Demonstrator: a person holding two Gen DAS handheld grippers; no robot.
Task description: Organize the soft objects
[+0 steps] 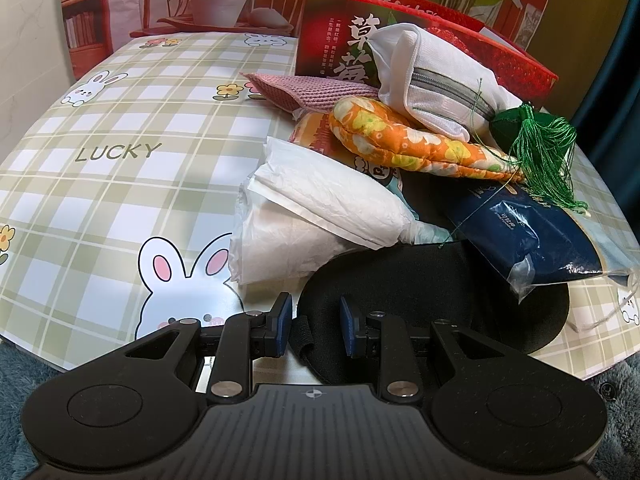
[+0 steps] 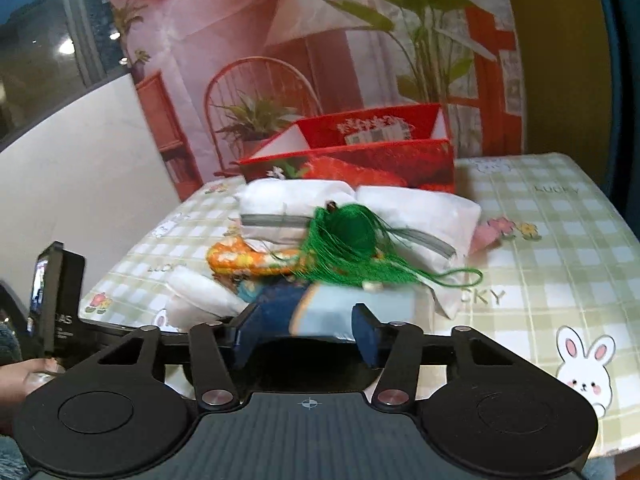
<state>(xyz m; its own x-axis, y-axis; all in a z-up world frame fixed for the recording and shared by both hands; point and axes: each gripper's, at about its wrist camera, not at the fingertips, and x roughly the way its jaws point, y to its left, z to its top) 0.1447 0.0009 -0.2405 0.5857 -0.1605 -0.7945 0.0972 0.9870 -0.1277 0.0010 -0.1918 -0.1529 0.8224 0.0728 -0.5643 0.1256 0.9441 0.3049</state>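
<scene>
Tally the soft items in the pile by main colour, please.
White: 2, zippered white mesh pouch, crumpled white tissue pack
Orange: 1, orange floral fabric carrot
Green: 1, green tasselled sachet
Pink: 1, pink knitted cloth
Black: 1, black padded eye mask
Navy: 1, navy plastic-wrapped packet
Total: 7

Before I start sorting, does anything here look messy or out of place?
Yes. The soft items are heaped beside the red box, not in it: the white pouch leans on the orange carrot toy, and green tassel threads trail across the blue packet.
</scene>
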